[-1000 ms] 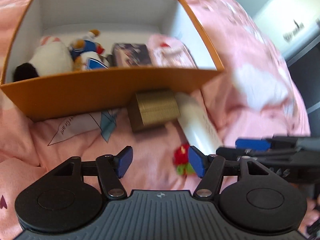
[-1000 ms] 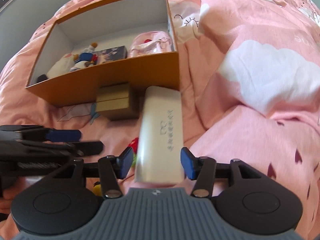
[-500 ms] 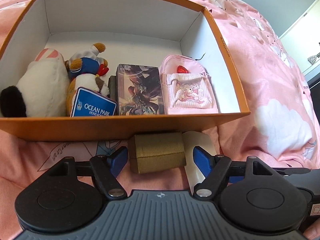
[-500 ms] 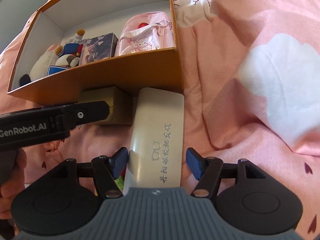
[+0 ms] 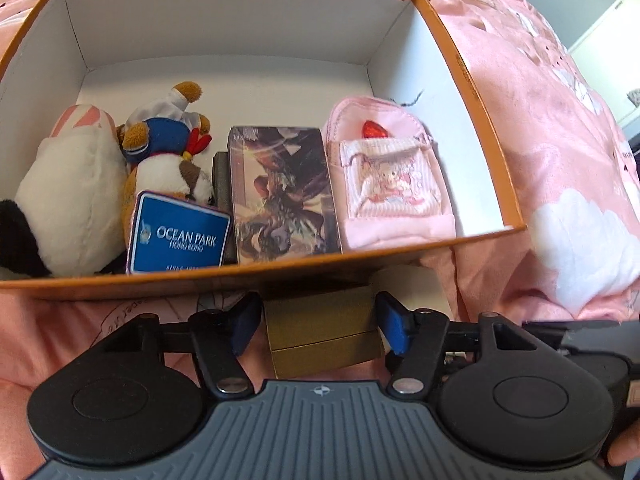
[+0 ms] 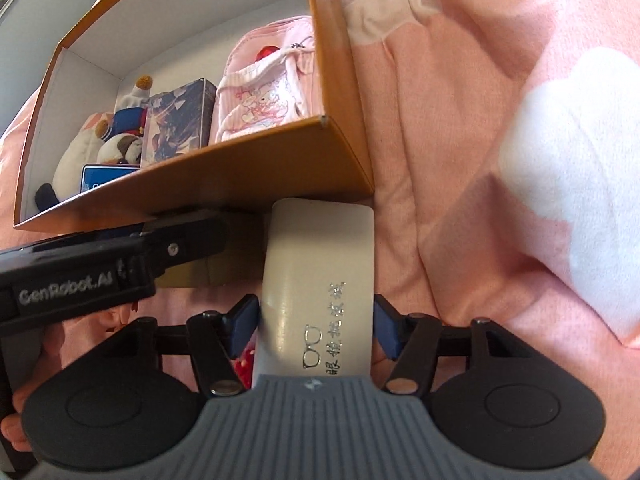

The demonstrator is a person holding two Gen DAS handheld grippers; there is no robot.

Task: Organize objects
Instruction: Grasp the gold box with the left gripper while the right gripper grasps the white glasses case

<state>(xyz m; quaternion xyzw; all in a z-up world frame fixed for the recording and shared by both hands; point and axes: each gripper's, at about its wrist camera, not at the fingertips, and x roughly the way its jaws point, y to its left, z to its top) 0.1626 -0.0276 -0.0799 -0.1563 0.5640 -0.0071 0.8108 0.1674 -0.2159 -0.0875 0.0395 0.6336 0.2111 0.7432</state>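
pink bedding (image 6: 460, 168) printed with white clouds covers the bed and carries every item. an orange box (image 5: 256, 280) with a white interior rests on it, open side up.

contents of the orange box, from left to right in the left wrist view:
- a white plush (image 5: 72, 200) with a black tip;
- a small stuffed toy (image 5: 168, 148) in a blue outfit, with a blue "ocean park hong kong" tag (image 5: 180, 240) leaning in front of it;
- a printed card box (image 5: 280, 196), lying flat;
- a pink mini backpack (image 5: 388, 184) with a cartoon pocket, against the right wall.

outside the box, just beside its near wall, lie a gold box (image 5: 320, 328) and a white glasses case (image 6: 320, 280), side by side. the far end of the case reaches the box wall.

left tongs (image 5: 318, 326): the jaws straddle the gold box and are closing. a narrow gap shows on each side, so the blue pads are not pressing on it.

right tongs (image 6: 316, 328): the jaws straddle the white glasses case and are closing. the left pad sits at the edge of the case; the right pad is just beside it; contact cannot be confirmed.

the body of the left tool crosses the left side of the right wrist view, above the gold box. a small red item lies on the bedding under the right tongs, mostly hidden.
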